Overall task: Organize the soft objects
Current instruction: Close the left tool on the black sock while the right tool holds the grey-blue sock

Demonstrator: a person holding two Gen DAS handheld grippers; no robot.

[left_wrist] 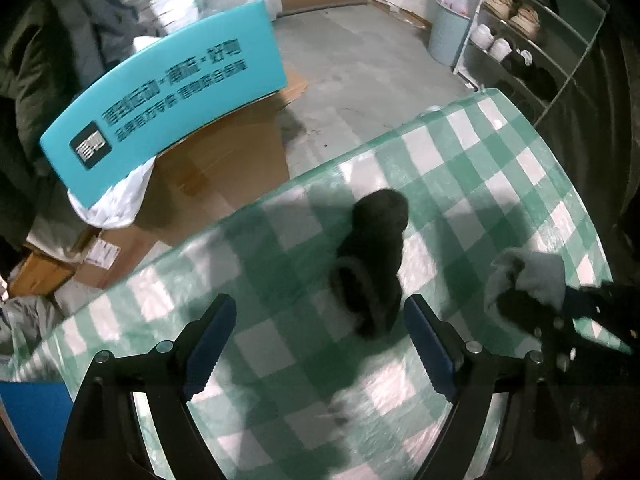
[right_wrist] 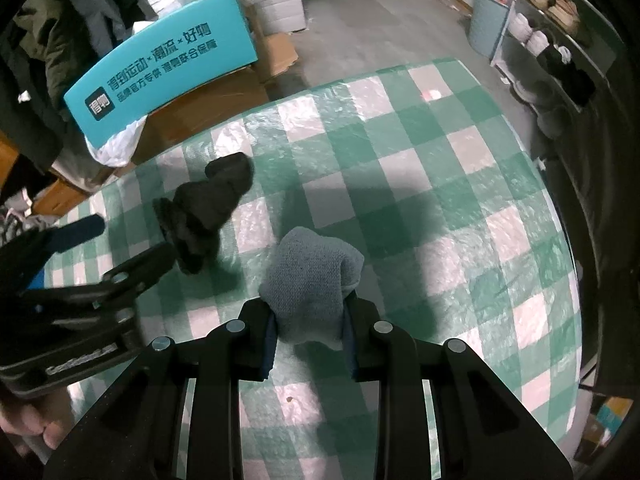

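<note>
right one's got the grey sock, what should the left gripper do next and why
Probably lower the open left gripper over the dark sock and close. That sock lies loose on the checked tablecloth, just ahead of its fingers, while the right gripper already clamps the grey sock.

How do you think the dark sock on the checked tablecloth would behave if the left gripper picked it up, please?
The dark sock lies crumpled, so it is probably floppy and would droop. It looks knitted and light, unlikely to slip from the fingers or roll.

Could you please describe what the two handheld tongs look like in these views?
Both the left tongs and right tongs are matte black, with angular fingers, round silver pivot bolts and blue ridged pads. White lettering, unreadable, marks the left body.
</note>
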